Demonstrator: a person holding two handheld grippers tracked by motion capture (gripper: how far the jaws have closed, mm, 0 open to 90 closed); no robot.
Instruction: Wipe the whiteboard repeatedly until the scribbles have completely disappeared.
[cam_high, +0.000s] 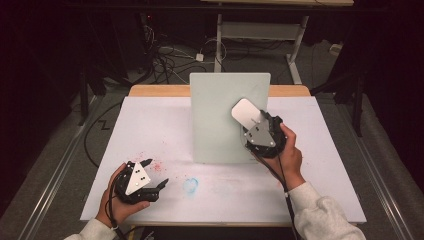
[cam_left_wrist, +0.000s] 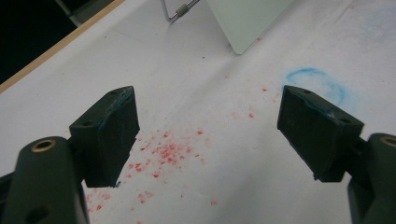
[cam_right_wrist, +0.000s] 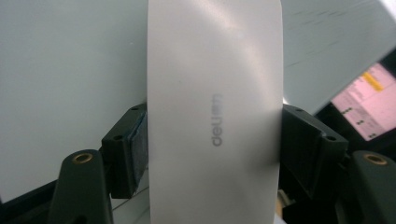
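The white eraser (cam_high: 246, 113) sits clamped in your right tongs (cam_high: 256, 125), held up against the pale green board (cam_high: 220, 107) standing on the desk (cam_high: 150, 130). Your left tongs (cam_high: 155, 175) hang wide apart over red specks (cam_left_wrist: 163, 151), beside a blue smudge (cam_high: 190, 185).

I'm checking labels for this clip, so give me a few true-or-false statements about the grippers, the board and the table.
1. The right gripper is shut on a white eraser. True.
2. The left gripper holds a marker. False: its jaws stand open with nothing between them.
3. Red specks lie on the table by the left gripper. True.
4. The board lies flat. False: it stands upright.
5. A blue smudge marks the table. True.
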